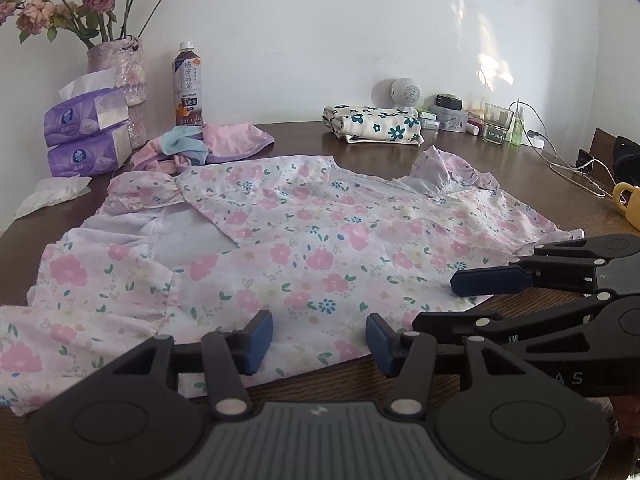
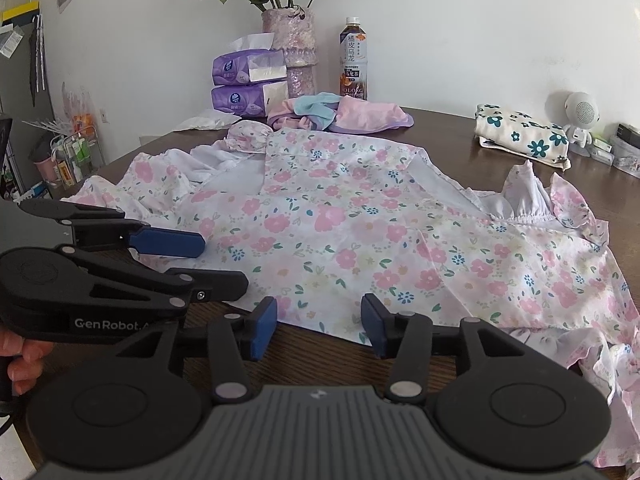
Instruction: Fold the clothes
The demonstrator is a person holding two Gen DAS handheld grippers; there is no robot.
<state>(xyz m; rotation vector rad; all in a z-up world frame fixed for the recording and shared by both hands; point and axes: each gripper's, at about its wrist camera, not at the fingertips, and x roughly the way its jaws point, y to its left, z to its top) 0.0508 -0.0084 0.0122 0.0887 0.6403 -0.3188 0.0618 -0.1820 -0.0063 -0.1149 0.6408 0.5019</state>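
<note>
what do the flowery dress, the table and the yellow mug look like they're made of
The pink floral dress looks like thin, light woven fabric, perhaps cotton or chiffon: it wrinkles softly and shows a pale lining.

The dark brown table looks like varnished wood: faint grain and a soft sheen.

The yellow mug seems to be glazed ceramic, smooth and glossy, though only part shows.

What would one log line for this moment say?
stage: fold start | floral dress flat on table | left gripper open, near hem | right gripper open, near hem | nothing held
</note>
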